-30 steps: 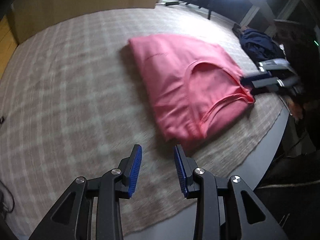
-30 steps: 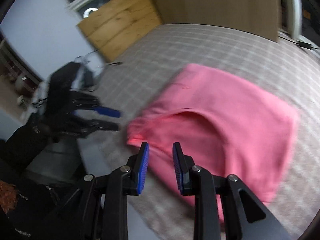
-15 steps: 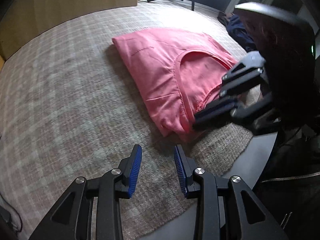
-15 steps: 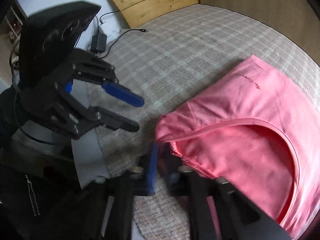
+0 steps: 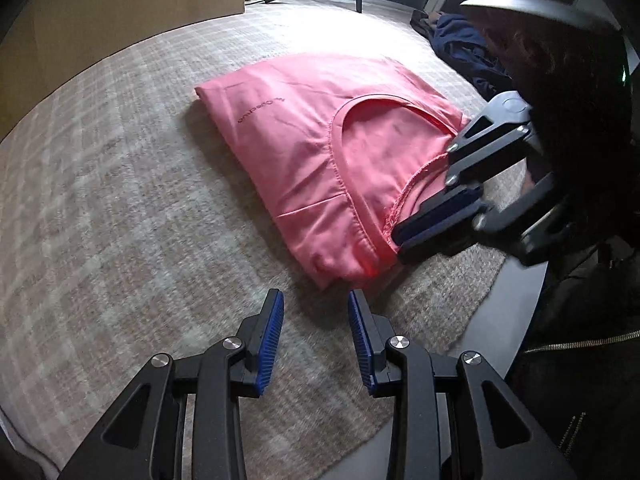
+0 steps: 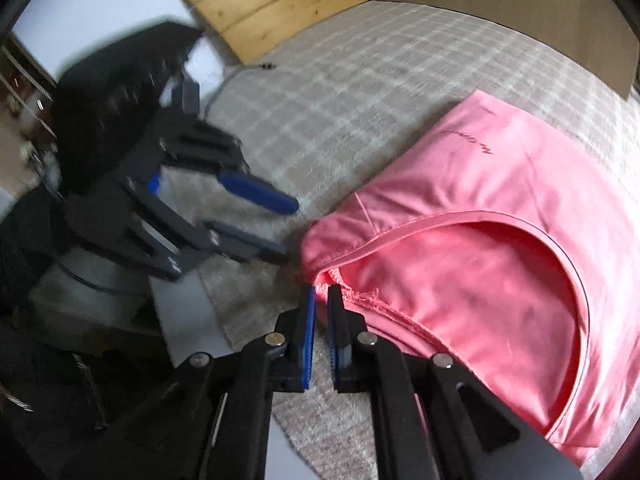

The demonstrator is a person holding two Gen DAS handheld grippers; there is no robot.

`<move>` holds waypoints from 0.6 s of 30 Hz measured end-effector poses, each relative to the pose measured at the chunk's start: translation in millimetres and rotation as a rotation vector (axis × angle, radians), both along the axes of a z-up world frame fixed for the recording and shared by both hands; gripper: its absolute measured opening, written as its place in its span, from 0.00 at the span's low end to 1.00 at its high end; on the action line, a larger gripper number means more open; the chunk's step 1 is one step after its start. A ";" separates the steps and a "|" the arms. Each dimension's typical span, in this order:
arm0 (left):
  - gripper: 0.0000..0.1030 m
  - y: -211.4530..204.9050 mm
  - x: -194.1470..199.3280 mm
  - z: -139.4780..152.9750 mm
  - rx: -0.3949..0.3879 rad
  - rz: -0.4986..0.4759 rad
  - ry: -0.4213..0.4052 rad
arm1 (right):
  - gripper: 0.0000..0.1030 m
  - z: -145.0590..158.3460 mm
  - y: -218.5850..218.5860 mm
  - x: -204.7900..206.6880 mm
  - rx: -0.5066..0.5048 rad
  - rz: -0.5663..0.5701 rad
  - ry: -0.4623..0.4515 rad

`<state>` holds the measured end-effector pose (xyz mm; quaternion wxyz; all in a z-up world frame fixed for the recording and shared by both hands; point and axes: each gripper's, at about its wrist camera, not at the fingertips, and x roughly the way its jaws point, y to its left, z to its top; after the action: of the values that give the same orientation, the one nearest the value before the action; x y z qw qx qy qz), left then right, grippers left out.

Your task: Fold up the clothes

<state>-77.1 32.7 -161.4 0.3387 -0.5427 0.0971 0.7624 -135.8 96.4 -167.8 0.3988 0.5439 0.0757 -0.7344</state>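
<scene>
A folded pink shirt point(image 5: 312, 140) lies on the checked cloth, neckline toward the near edge. My left gripper point(image 5: 316, 294) hovers open just short of the shirt's near corner, nothing between its blue pads. In the right wrist view it point(image 6: 290, 232) stands left of that same corner. My right gripper point(image 6: 322, 292) has its tips on the frilled hem of the shirt point(image 6: 500, 200), a bit of pink fabric pinched between them; its jaws are narrow and opening slightly. From the left wrist view the right gripper point(image 5: 398, 246) bites the hem from the right.
A grey checked cloth point(image 5: 120, 200) covers the round table, whose dark rim point(image 5: 504, 296) runs at the near right. A dark blue garment point(image 5: 460, 40) lies at the far right. A wooden board point(image 6: 280, 0) and a cable point(image 6: 240, 72) are beyond the table.
My right gripper came down to the shirt's near hem and closed on it. The left gripper stayed near the corner and rolled a little, still open.
</scene>
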 end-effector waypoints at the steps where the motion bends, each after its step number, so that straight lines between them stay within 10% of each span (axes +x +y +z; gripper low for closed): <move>1: 0.31 -1.1 0.2 1.0 -0.002 -0.003 0.001 | 0.14 -1.8 -2.9 -0.6 0.003 0.001 -0.004; 18: 0.30 16.0 -6.0 3.9 -0.003 -0.092 0.032 | 0.03 15.0 6.8 -7.9 -0.084 -0.017 -0.008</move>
<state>-83.1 48.7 -157.5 0.3713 -0.5260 0.1284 0.7543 -143.7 103.2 -152.7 0.4153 0.5302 0.0385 -0.7382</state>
